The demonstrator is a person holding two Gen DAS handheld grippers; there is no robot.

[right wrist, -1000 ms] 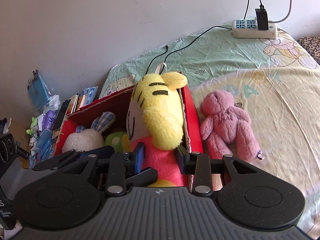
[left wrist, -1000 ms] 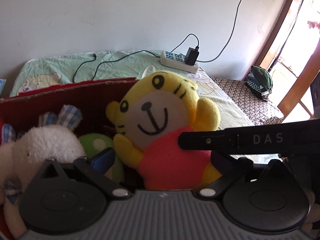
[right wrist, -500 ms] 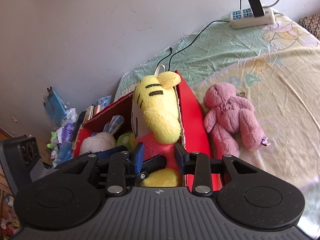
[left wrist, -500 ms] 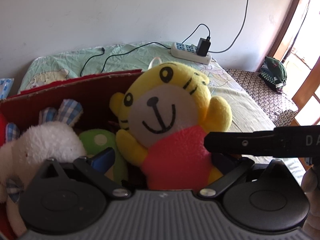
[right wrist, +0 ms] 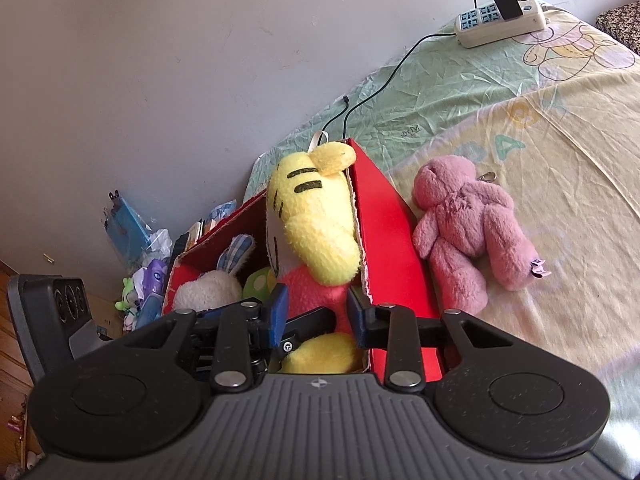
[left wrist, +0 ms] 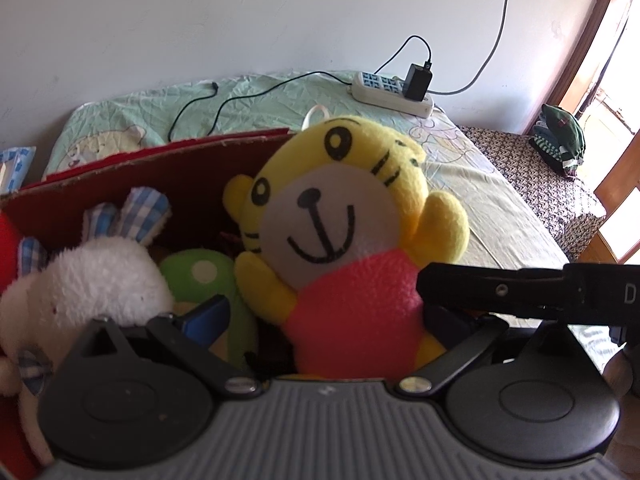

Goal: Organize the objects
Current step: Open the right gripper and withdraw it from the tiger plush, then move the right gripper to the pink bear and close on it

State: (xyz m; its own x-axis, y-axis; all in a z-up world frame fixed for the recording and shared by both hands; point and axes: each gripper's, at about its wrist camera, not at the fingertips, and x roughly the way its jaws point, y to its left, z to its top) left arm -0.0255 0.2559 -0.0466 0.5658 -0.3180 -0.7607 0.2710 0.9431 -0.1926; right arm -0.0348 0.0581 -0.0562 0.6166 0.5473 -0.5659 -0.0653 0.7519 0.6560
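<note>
A yellow tiger plush (left wrist: 340,216) in a pink shirt stands upright at the right end of the red box (left wrist: 160,168), its head above the rim. My right gripper (right wrist: 318,312) is shut on the tiger plush (right wrist: 316,236), pinching its pink body. One right-gripper finger (left wrist: 500,292) crosses the left wrist view and touches the shirt's side. My left gripper (left wrist: 328,316) is open wide, straddling the plush's lower body. A pink bear plush (right wrist: 468,236) lies face down on the bed sheet just outside the box's right wall (right wrist: 392,232).
Inside the box are a white bunny (left wrist: 92,280) with checked ears and a green mushroom toy (left wrist: 200,272). A power strip (right wrist: 500,24) with cables lies on the bed by the wall. Toys and packets (right wrist: 148,276) crowd the floor left of the box.
Both cameras have shifted and tilted, with the tiger plush still between the right fingers. In the left wrist view, the right gripper's finger has drawn back toward the shirt's right edge.
</note>
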